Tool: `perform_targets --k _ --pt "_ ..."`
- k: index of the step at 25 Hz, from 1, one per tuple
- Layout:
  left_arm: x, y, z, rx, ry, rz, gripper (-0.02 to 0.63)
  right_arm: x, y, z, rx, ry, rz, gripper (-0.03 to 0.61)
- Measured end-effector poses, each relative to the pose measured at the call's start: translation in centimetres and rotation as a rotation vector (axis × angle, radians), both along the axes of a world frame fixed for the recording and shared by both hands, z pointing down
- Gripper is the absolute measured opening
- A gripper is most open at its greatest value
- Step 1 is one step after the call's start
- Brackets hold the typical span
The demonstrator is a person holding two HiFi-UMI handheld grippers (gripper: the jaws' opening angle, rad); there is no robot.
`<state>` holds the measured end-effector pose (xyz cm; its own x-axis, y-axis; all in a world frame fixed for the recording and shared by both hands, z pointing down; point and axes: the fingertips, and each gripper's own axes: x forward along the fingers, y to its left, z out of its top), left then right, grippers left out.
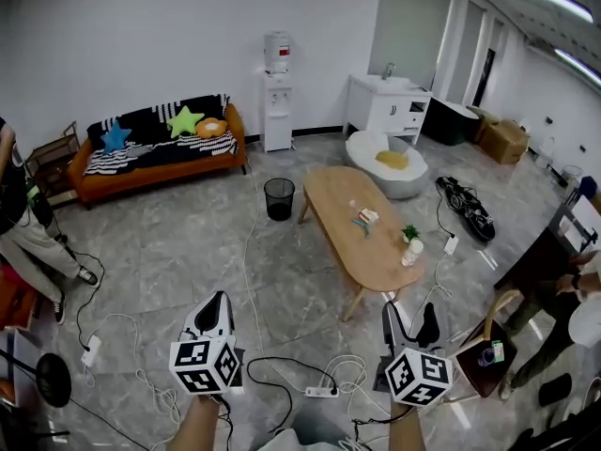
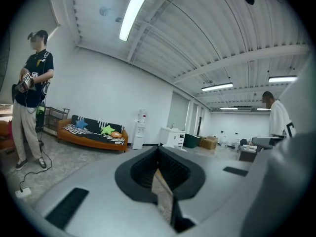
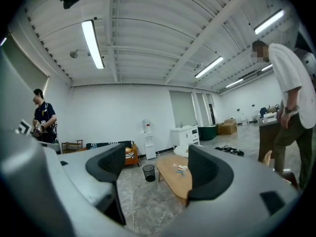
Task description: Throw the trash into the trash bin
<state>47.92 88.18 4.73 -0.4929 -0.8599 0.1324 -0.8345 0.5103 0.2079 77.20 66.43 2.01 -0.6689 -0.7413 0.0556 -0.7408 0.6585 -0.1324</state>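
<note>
While my right claw [image 1: 410,314] gapes empty and my left claw [image 1: 218,301] is clenched on nothing, the trash [image 1: 366,219] lies on the wooden table [image 1: 376,266], well apart from me. I could snag the floor cables [image 1: 282,369] stepping in, or topple the white bottle [image 1: 411,251] near it. The trash bin [image 1: 279,198] stands beside the table's far end
</note>
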Motion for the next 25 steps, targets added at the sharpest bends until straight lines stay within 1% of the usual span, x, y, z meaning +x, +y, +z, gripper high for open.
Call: perform_targets --k 3,7,10,13,16,19,22,25 --pt "-0.9 -0.5 1.1 -0.012 0.017 0.002 -0.008 -0.6 -0.8 1.3 -0.022 0.023 0.004 0.397" --pt "-2.3 -2.3 1.9 -0.018 0.021 0.012 -0.008 -2.5 -3.0 1.8 -0.031 0.018 0.007 0.397" --pt "-4.2 -4.5 2.3 -0.03 0.021 0.016 -0.008 -4.8 -5.3 2.1 -0.035 -0.004 0.009 0.397" --pt "-6.5 -7.4 2.4 -0.044 0.0 0.034 -0.008 -7.6 -8.3 2.8 -0.049 -0.016 0.014 0.397" --pt "-9.2 -10.9 2.4 -0.042 -0.007 0.043 -0.008 -10.6 -11.9 3.6 -0.06 -0.017 0.019 0.397" --pt "-12.4 -14.8 3.2 -0.026 0.041 0.032 -0.008 -13.3 -16.1 3.8 -0.05 -0.004 0.023 0.392" --pt "-16.4 -19.1 4.6 -0.04 0.069 0.018 -0.008 -16.5 -20.5 4.2 -0.05 0.01 0.025 0.392" --pt "-19.7 -23.4 4.8 -0.049 0.095 0.022 -0.008 -19.0 -25.1 3.9 -0.061 0.005 0.053 0.393"
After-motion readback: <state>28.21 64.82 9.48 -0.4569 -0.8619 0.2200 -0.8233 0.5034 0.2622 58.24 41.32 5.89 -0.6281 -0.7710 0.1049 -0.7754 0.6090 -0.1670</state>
